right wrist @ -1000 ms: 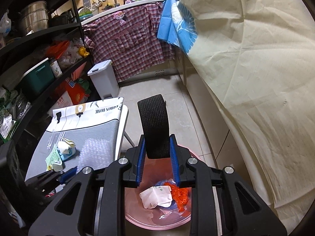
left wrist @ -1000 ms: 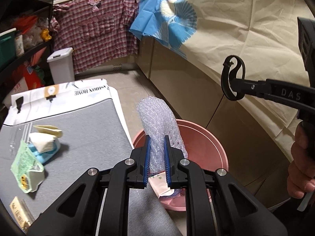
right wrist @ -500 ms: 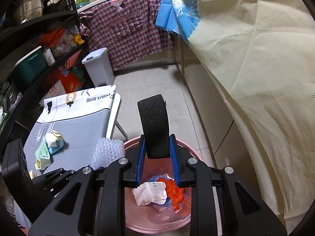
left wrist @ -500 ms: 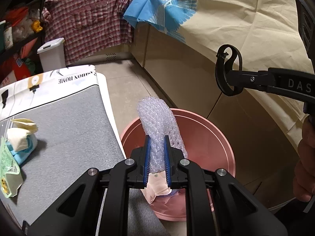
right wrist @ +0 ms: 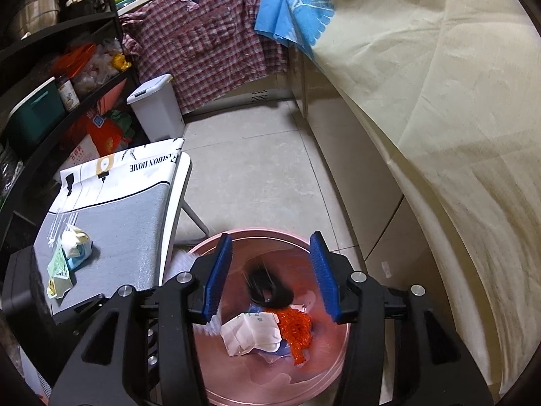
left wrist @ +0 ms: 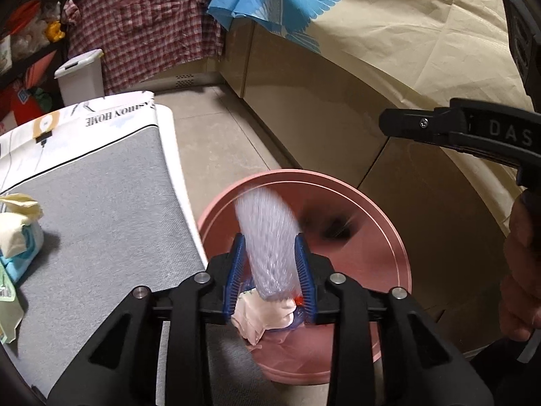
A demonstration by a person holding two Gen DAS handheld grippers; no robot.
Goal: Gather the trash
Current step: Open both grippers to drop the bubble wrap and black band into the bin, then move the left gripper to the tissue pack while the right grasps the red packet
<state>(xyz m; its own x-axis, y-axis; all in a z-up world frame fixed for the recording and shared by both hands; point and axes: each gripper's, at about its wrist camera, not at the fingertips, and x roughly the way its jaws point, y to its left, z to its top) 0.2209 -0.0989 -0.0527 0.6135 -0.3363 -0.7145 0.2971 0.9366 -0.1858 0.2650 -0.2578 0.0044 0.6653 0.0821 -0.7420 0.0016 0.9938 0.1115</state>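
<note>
Over the pink bin (left wrist: pixel 389 216), my left gripper (left wrist: pixel 268 240) has its jaws opening. A strip of bubble wrap (left wrist: pixel 263 216) stands between them, motion-blurred and slipping down, with the pads no longer pressing it. My right gripper (right wrist: pixel 270 237) hangs above the pink bin (right wrist: pixel 314 382), jaws opening and nothing between them. A black strap (right wrist: pixel 267 287) falls, blurred, inside the bin; the same black strap (left wrist: pixel 334 228) smears against the far wall. White paper (right wrist: pixel 250 333) and orange netting (right wrist: pixel 296 330) lie at the bottom.
A grey-topped table (left wrist: pixel 101 220) stands left of the bin, carrying a tissue pack (right wrist: pixel 72 243) and a green packet (right wrist: pixel 59 267). Behind it are a white pedal bin (right wrist: pixel 157 108) and dark shelves. Cream cloth covers the cabinets on the right. A person's hand (left wrist: pixel 520 270) holds the right gripper.
Both grippers sank toward the bin and their jaws have parted. The black strap left the right gripper and drops into the bin. The bubble wrap has come loose between the left jaws.
</note>
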